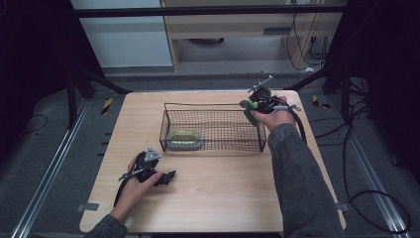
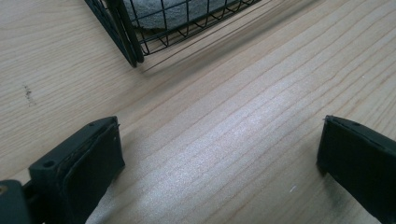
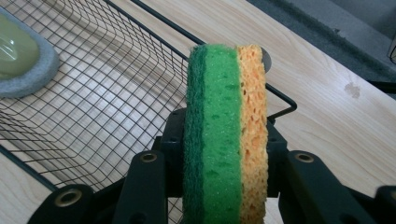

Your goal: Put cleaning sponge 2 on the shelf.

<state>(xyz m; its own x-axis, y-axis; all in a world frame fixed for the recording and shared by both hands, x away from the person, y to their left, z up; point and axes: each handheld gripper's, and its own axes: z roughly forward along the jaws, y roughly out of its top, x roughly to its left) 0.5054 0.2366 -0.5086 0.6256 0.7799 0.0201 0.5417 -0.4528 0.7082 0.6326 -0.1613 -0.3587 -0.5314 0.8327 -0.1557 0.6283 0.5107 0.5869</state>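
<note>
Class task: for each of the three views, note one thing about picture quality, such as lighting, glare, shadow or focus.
High view: the table is evenly lit, the surroundings fall into darkness. Left gripper view: pale glare streaks the wood between the open jaws; the wire basket casts a soft shadow. Right gripper view: the sponge held in the right gripper is sharp; the far floor is slightly soft.

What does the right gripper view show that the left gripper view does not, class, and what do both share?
Right gripper view alone: a green and yellow sponge clamped on edge in the right tool, and an olive-topped grey pad lying in the basket.
Left gripper view alone: the left tool, jaws wide apart with nothing between them, over bare wood.
Both: the wire basket and the wooden table.
</note>
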